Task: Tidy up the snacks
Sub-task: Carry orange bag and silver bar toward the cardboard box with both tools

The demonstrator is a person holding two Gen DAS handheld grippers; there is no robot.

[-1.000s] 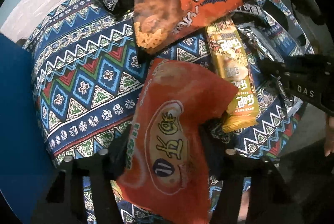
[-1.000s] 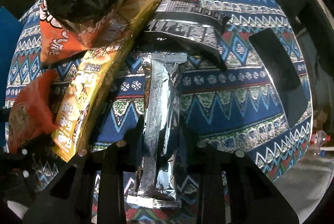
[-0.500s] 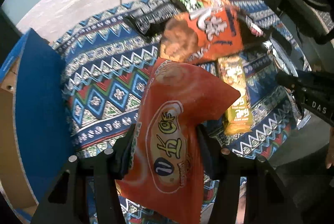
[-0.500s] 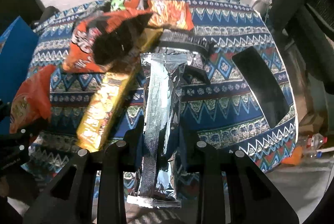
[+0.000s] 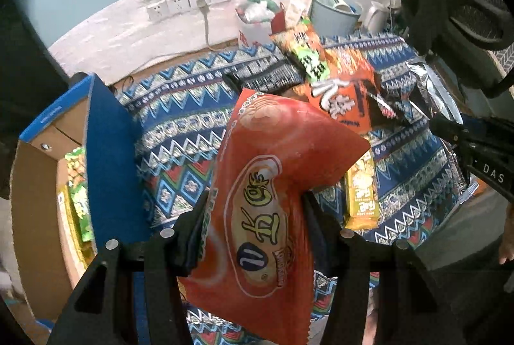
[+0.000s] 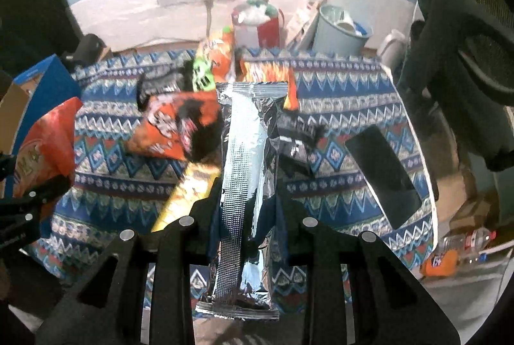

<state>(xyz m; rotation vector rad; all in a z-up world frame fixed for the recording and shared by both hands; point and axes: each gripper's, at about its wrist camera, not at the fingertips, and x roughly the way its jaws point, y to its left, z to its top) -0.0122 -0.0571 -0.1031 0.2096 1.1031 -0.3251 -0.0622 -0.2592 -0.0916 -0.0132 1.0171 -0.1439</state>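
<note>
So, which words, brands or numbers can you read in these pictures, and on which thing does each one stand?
"DAS": white letters on the right gripper, seen from the left wrist view.
"水" and "11": on the red-orange snack bag that the left gripper holds.
Other print on the bags on the patterned cloth, and on the silver packet: too blurred to read.

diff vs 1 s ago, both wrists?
Both grippers rose from the table: left gripper lifted the orange bag, right gripper the silver packet. The cardboard box came into view. Both grips stay shut; remaining snacks unmoved.
</note>
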